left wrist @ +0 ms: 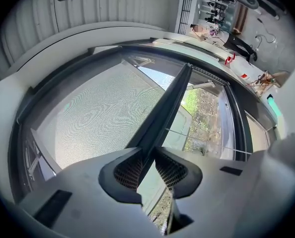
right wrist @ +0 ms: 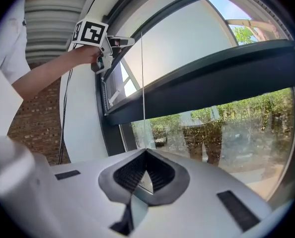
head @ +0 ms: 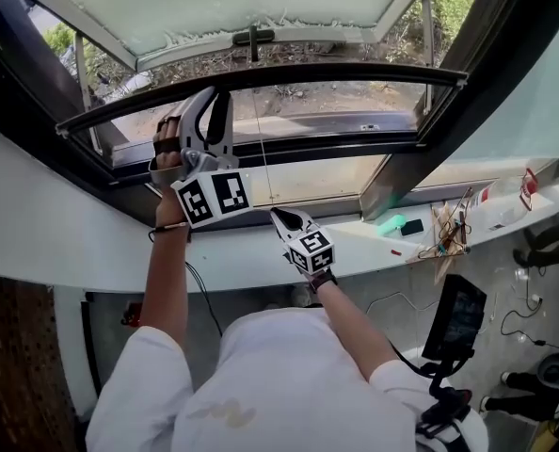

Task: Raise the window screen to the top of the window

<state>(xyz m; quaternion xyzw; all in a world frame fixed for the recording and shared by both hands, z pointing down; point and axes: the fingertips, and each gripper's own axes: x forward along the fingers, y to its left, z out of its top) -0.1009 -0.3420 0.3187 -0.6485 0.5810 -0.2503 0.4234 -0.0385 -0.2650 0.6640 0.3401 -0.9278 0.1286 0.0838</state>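
Note:
The screen's dark bottom bar point(head: 289, 75) runs across the window, well above the sill. In the left gripper view, grey mesh point(left wrist: 98, 113) lies on one side of the bar point(left wrist: 170, 108) and clear glass on the other. My left gripper point(head: 209, 102) is raised to the bar's left part, and its jaws point(left wrist: 148, 162) are shut on the bar. A thin cord point(right wrist: 141, 83) hangs down from the bar. My right gripper point(head: 279, 217) sits lower, just above the sill, and its tips point(right wrist: 145, 155) are shut on the cord's lower end.
The white sill point(head: 355, 248) holds a green object point(head: 390, 222), a black phone point(head: 413, 226) and a tangle of wires point(head: 449, 229) at the right. A dark tablet on a stand point(head: 456, 316) is below. The outer window pane point(head: 242, 3) is tilted open outward.

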